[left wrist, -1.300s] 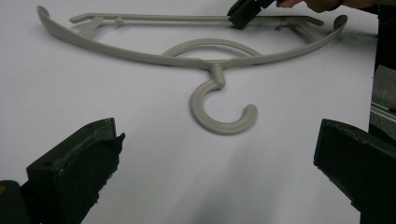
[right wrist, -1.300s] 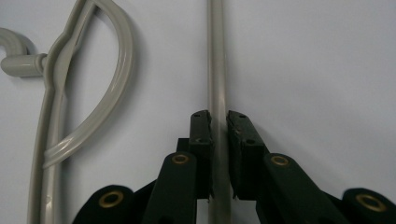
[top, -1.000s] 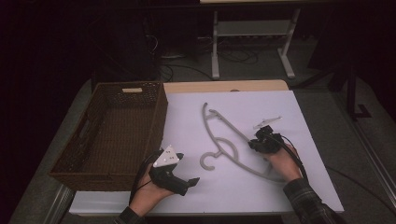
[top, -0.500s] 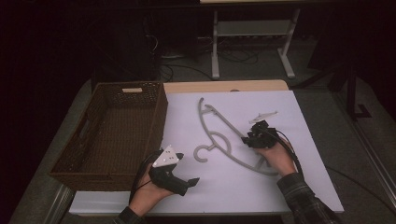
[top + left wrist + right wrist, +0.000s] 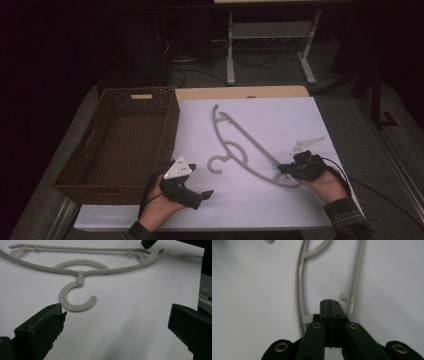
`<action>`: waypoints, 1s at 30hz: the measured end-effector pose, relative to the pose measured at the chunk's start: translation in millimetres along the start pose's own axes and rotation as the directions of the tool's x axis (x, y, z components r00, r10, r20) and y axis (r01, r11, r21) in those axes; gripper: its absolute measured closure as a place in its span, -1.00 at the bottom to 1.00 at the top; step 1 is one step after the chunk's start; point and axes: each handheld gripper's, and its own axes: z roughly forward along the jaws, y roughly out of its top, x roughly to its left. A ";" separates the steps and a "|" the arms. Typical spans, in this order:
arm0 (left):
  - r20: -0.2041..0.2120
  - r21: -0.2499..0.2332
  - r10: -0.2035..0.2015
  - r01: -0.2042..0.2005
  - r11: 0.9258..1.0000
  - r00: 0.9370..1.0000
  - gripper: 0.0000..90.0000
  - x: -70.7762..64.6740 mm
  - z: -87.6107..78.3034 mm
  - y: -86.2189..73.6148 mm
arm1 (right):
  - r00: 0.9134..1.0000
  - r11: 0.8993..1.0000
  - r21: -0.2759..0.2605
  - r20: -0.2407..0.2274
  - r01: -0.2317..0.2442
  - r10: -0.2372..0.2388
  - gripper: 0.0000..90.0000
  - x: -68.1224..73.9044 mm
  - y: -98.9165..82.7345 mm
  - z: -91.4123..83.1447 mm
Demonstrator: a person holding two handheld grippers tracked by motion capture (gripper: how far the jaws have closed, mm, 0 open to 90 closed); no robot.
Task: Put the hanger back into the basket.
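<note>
Hanger (image 5: 240,145) flat on white tabletop (image 5: 280,120), long axis running away from right gripper (image 5: 281,169); jaws pressed together, apparently pinching its near end. Left gripper (image 5: 115,322) jaws wide, hook straight ahead, untouched; basket (image 5: 120,145) alongside

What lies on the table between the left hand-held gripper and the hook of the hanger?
Nothing: bare white table surface separates the left hand-held gripper from the hanger hook, as the left gripper view shows.

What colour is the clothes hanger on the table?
Pale grey clothes hanger, clearest in the left gripper view.
</note>
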 end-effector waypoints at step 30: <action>0.002 0.005 0.001 -0.001 1.000 1.000 -1.00 0.1 1.6 -0.2 | 0.965 0.990 0.051 -0.237 0.130 -0.115 1.00 53.9 8.4 32.8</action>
